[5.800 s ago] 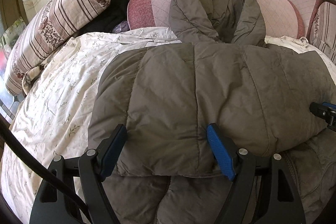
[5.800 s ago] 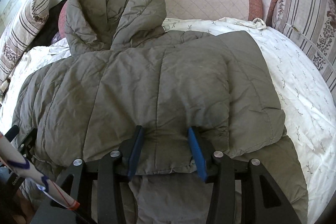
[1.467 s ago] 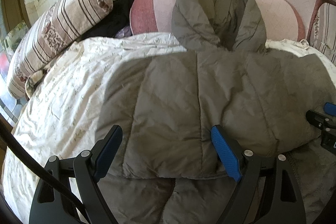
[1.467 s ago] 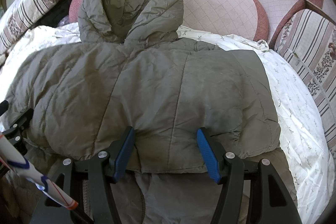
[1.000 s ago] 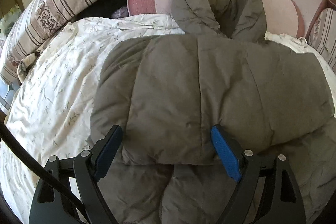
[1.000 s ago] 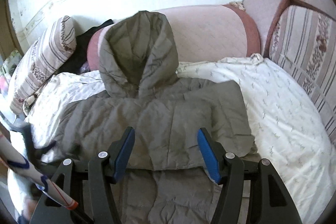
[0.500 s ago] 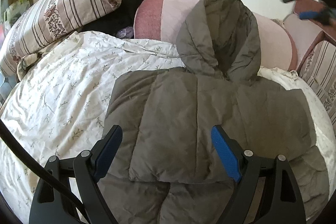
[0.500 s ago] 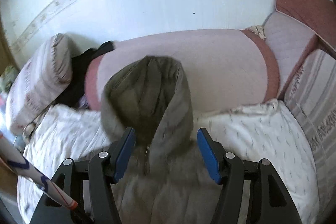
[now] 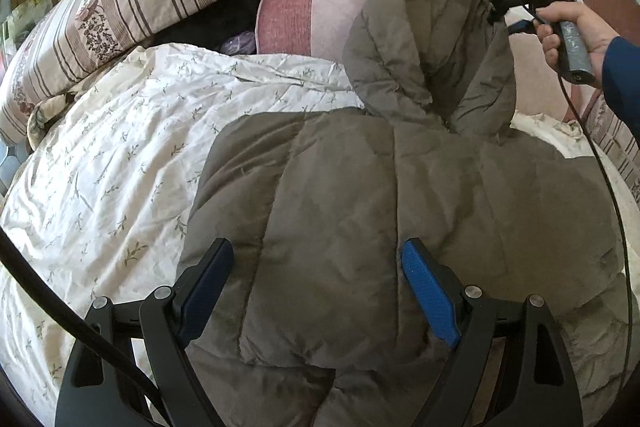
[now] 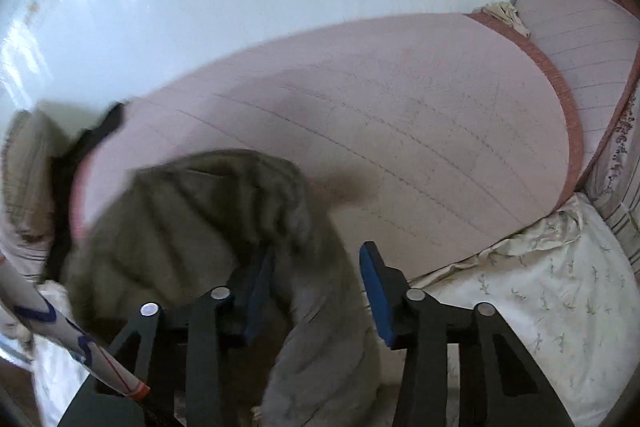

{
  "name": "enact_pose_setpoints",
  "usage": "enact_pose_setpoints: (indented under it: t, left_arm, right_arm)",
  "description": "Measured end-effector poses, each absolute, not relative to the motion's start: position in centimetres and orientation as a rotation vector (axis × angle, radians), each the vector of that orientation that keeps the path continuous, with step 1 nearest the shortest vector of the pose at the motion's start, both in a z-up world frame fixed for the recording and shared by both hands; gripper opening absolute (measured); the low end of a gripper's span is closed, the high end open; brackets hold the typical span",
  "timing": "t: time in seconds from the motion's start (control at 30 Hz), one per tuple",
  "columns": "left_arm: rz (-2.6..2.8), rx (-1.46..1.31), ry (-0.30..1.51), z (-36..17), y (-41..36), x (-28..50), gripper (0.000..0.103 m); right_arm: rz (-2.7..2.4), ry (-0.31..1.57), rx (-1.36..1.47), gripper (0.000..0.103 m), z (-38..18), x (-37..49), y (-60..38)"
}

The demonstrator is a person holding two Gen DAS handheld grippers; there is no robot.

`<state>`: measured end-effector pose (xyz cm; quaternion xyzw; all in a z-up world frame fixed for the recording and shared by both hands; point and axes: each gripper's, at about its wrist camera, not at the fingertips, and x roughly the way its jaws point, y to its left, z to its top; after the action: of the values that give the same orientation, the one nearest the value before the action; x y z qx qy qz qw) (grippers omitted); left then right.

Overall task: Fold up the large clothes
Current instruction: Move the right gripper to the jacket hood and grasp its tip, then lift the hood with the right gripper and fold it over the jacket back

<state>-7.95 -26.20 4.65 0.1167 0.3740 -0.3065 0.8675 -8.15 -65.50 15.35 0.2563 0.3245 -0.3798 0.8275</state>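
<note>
The left gripper (image 9: pixel 316 291) hovers over a grey-brown padded jacket (image 9: pixel 400 211) folded on a floral bedsheet (image 9: pixel 120 163), its blue-padded fingers (image 9: pixel 428 291) spread wide and holding nothing. The right gripper (image 10: pixel 316 291), which hung over the jacket's body a second ago, now sits at the hood (image 10: pixel 208 211) against a pink cushion (image 10: pixel 400 131); its fingers (image 10: pixel 374 291) are closing around the hood's edge, not visibly pinching yet. No writing is readable.
</note>
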Motion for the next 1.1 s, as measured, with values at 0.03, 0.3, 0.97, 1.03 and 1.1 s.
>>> enact_pose_setpoints:
  t: [0.03, 0.3, 0.97, 1.03, 1.1]
  left_arm:
    - [-0.641, 0.247, 0.781, 4.6, -26.3, -8.0, 0.086]
    - [-0.632, 0.238, 0.754, 5.7, -25.7, -8.2, 0.086]
    - [-0.740, 0.117, 0.695, 9.3, -25.1, -10.1, 0.086]
    - [-0.763, 0.178, 0.746, 7.3, -27.4, -10.5, 0.086]
    - [-0.720, 0.263, 0.796, 5.4, -28.9, -10.5, 0.086]
  right_arm:
    - [-0.803, 0.690, 0.544, 0.021, 14.9, -8.0, -65.7]
    - [-0.751, 0.575, 0.466, 0.007, 17.7, -13.5, -60.5]
    - [-0.644, 0.606, 0.479, 0.006, 7.4, -34.1, -38.9]
    - [-0.652, 0.652, 0.491, 0.006, 5.5, -33.4, -39.5]
    - [-0.646, 0.685, 0.487, 0.006, 4.4, -32.8, -39.7]
